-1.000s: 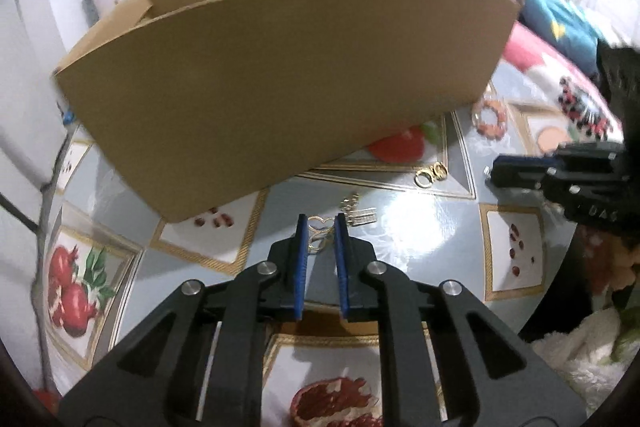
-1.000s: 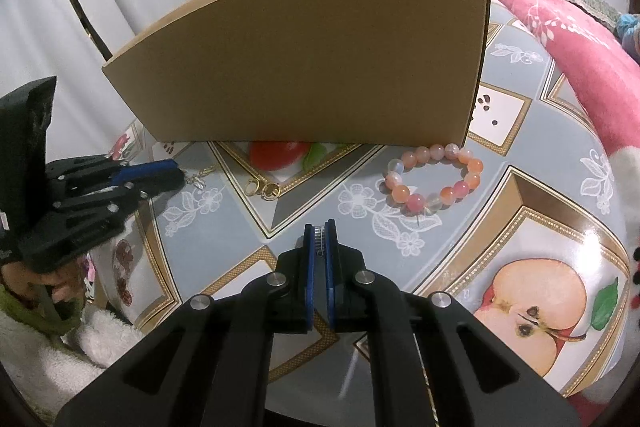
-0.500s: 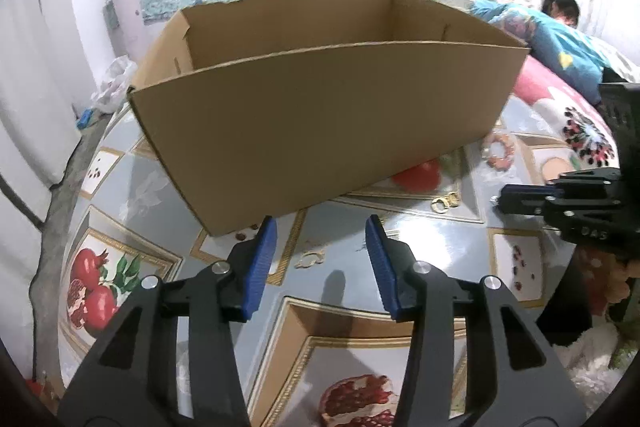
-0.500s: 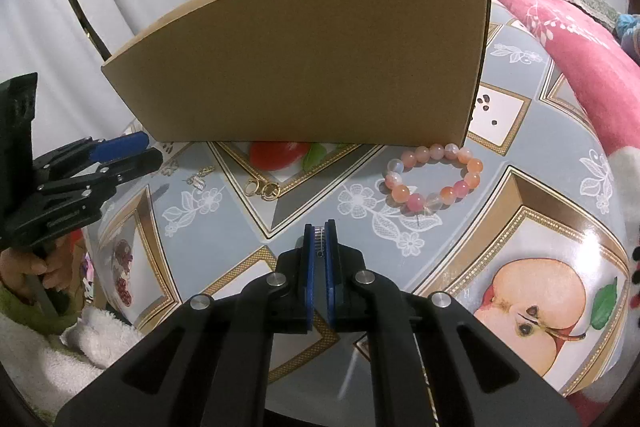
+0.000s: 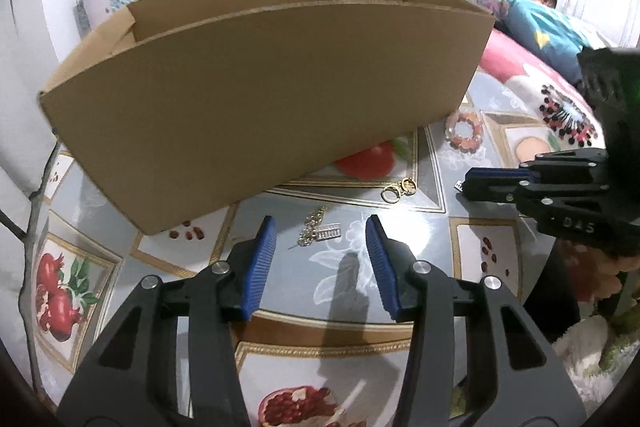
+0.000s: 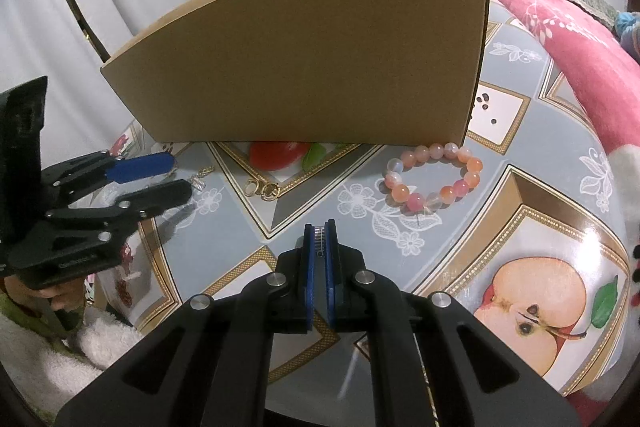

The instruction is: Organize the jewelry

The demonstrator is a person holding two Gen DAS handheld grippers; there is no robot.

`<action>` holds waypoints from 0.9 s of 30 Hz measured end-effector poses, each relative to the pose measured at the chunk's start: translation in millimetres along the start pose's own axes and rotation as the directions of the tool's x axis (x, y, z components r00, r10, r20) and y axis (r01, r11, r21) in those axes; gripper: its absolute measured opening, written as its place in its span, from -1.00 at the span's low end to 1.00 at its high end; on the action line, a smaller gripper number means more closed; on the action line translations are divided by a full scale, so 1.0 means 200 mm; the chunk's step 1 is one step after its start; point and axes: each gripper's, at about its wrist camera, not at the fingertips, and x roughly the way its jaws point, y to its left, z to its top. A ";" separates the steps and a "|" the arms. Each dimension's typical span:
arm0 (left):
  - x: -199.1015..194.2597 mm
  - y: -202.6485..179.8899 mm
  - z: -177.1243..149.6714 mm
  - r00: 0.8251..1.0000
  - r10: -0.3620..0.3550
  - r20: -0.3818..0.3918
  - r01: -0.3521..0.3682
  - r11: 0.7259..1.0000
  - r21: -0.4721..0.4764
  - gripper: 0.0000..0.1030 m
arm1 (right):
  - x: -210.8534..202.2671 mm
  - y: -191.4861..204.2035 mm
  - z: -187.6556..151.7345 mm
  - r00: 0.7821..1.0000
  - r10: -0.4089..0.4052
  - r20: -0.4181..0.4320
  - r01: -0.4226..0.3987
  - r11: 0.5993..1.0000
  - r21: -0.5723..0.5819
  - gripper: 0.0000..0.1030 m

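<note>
1 box (image 5: 260,99) – 1 bracelet (image 6: 434,179), 2 rings (image 6: 262,189)

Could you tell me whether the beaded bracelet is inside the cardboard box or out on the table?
Out: the pink-and-orange beaded bracelet lies on the table, beside the brown cardboard box.

Matt brown cardboard box (image 5: 260,99) beyond both tongs. Glossy printed tablecloth (image 6: 500,227) under them, catching the light. Ahead of the right tongs, smooth glassy pink beads on the bracelet (image 6: 434,177). Between the left tongs' ribbed blue pads (image 5: 260,263), shiny gold-coloured metal chain (image 5: 316,231); just beyond, polished gold rings (image 5: 398,191).
</note>
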 end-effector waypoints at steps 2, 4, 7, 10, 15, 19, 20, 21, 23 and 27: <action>0.02 0.00 0.00 1.000 0.003 -0.016 -0.003 1.000 -0.004 -0.32 | 0.00 0.00 0.00 1.000 0.001 0.000 -0.001 1.000 0.002 -0.90; 0.05 0.01 0.01 0.999 0.000 -0.032 0.000 1.000 -0.019 -0.43 | 0.00 0.00 0.00 1.000 0.002 0.001 -0.002 1.000 0.003 -0.90; 0.05 0.01 0.01 0.999 0.004 -0.032 -0.004 1.000 -0.015 -0.52 | 0.00 0.00 0.00 1.000 0.004 0.002 -0.004 1.000 0.005 -0.90; 0.05 0.01 0.01 0.999 0.012 -0.035 -0.013 1.000 -0.010 -0.71 | 0.00 0.00 0.00 1.000 0.005 0.003 -0.005 1.000 0.008 -0.90; 0.03 0.01 0.00 0.999 -0.005 -0.038 0.005 1.000 -0.007 -0.94 | 0.00 0.00 0.00 1.000 0.004 0.004 -0.004 1.000 0.009 -0.90; 0.01 0.01 -0.02 0.999 -0.012 -0.043 0.012 1.000 -0.008 -1.00 | 0.00 0.00 0.00 1.000 0.004 0.005 -0.004 1.000 0.012 -0.90; 0.00 0.01 -0.02 0.999 -0.015 -0.040 0.015 1.000 -0.006 -1.00 | 0.00 0.00 0.00 1.000 0.003 0.005 -0.004 1.000 0.011 -0.90; 0.00 0.01 -0.03 0.999 -0.014 -0.038 0.013 1.000 -0.002 -1.00 | 0.00 0.00 0.00 1.000 0.002 0.005 -0.002 1.000 0.011 -0.90; -0.02 0.01 -0.04 0.999 -0.015 -0.033 0.015 1.000 0.005 -1.00 | 0.00 0.00 0.00 1.000 0.002 0.005 -0.002 1.000 0.010 -0.90; -0.07 0.00 -0.04 1.000 -0.029 -0.010 0.029 1.000 0.005 -1.00 | 0.00 0.00 0.00 1.000 0.002 0.005 -0.002 1.000 0.012 -0.90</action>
